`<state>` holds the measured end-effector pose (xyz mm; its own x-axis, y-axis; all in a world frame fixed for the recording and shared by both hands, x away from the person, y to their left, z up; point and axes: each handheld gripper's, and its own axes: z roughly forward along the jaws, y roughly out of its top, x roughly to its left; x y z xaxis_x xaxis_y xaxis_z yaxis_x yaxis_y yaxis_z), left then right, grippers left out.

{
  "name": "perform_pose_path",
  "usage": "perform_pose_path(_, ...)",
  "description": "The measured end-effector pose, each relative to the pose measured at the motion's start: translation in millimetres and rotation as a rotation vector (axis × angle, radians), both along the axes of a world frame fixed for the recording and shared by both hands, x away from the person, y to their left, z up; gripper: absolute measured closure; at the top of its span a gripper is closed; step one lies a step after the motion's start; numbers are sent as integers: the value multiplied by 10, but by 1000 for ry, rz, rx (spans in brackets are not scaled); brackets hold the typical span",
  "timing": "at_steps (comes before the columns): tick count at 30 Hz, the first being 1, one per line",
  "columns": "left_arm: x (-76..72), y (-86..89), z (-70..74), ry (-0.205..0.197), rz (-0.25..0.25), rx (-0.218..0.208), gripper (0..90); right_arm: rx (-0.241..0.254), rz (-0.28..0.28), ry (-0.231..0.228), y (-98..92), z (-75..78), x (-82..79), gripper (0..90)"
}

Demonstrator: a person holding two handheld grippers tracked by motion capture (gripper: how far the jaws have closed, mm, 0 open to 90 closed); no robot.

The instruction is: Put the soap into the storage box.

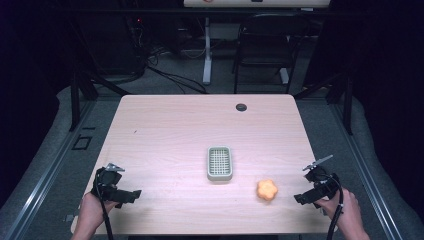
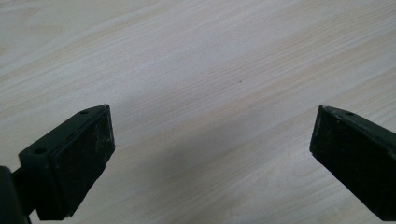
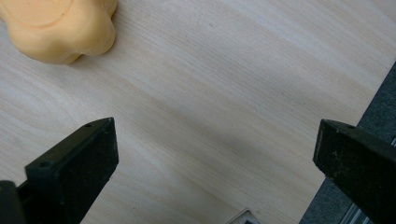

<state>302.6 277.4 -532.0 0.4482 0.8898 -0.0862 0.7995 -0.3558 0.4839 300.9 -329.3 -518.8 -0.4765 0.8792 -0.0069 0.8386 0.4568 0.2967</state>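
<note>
The orange lobed piece [image 1: 267, 190] lies on the pale wooden surface [image 1: 175, 130] toward its near right part, flat and on its own. In the right gripper view it sits at the upper left [image 3: 60, 28], soft-edged and rounded, well beyond the fingers and touching neither of them.

The right gripper [image 1: 316, 192] is the nearer one to it, held just to its right close to the surface's right edge. The person's right hand [image 1: 345, 212] comes in from the bottom right corner and wraps the handle from behind, with the gripper pointing leftward and slightly forward, low over the wood. Its fingers [image 3: 79, 168] stand wide apart with only bare wood between them; the right one hangs over the edge of the surface, above dark floor.

Left of the orange piece, near the middle of the surface, rests a small grey-green tray [image 1: 220, 163] with a white grid insert, apart from everything else.

Farther out, the left gripper [image 1: 122, 192] sits by the near left corner, well away from both things. The left hand [image 1: 92, 212] grips it from below and behind, aiming it to the right, roughly level with the wood. Its fingers [image 2: 79, 158] are likewise spread wide over bare grain, holding nothing.
</note>
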Motion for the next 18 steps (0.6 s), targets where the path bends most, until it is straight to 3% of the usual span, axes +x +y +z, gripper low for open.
perform_pose_path(5,4,-12,-3,-6,-4,0,0,6,2,8,-5,12,2,0)
perform_pose_path(6,2,-13,-4,-6,-5,-1,0,32,-19,-11,7,-2,-10,0)
perform_pose_path(8,0,-13,-5,-4,-7,0,0,-4,10,7,-2,34,2,0)
perform_pose_path(9,0,-14,-7,-4,-9,-1,0,18,-6,-5,13,27,-7,0)
perform_pose_path(18,4,-24,-2,0,-18,-6,0,-4,54,-7,125,98,28,0)
